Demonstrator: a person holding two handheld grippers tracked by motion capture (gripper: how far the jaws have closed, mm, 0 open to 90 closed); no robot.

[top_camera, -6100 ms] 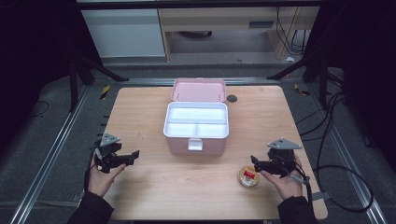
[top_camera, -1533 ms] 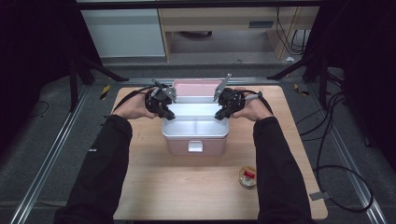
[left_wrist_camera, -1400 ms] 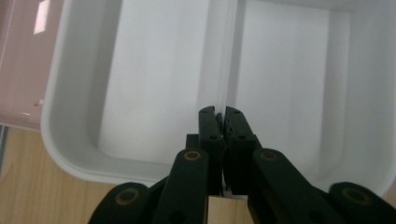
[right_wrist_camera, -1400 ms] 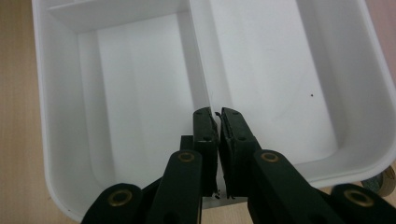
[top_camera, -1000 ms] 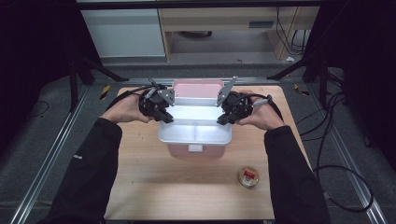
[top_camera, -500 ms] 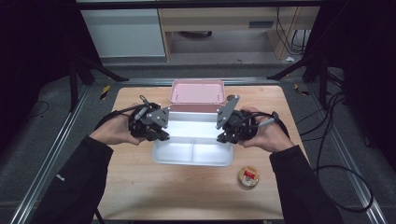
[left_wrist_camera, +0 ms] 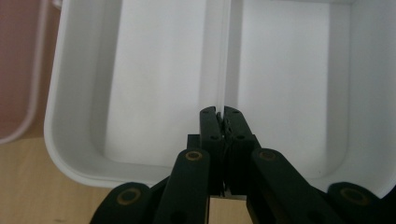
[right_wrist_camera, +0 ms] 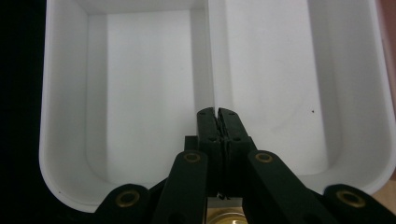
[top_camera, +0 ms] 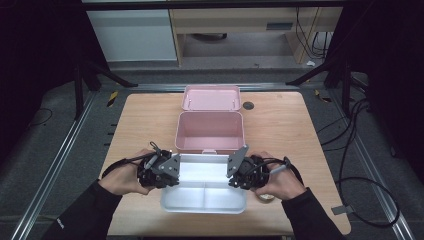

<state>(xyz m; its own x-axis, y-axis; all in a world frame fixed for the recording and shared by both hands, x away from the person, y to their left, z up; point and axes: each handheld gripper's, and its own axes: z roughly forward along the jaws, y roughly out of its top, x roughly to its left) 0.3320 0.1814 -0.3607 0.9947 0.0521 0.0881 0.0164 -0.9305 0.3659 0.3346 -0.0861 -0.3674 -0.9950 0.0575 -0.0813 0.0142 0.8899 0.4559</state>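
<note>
Here, a person at a wooden counter (top_camera: 130, 130) holds a white divided tray (top_camera: 204, 192) between two hand-held tongs, just in front of the open pink box (top_camera: 209, 131) whose lid (top_camera: 211, 97) lies back toward the far edge. The left tongs (top_camera: 169, 170) are pinched shut on the tray's left short wall, and the left gripper view shows the jaws pressed together over the rim (left_wrist_camera: 140, 173) in line with the central divider (left_wrist_camera: 225, 56). The right tongs (top_camera: 237, 171) are likewise clamped on the opposite short wall, seen close up in the right gripper view with the jaws closed on the rim (right_wrist_camera: 116, 179) at the divider (right_wrist_camera: 211, 51). The tray's long axis runs left to right across the counter, parallel to the near edge, with one hand at each end and neither nearer than the other. Its front wall looks close to the counter's near edge, so little room appears to remain toward the person; whether the tray rests on the wood or hangs just above it cannot be told. A small round tin (top_camera: 265, 197) sits just beside the tray's right front corner, under the right hand (top_camera: 280, 180), and may crowd any set-down there. Open counter lies well to the left and right of the pink box.
</note>
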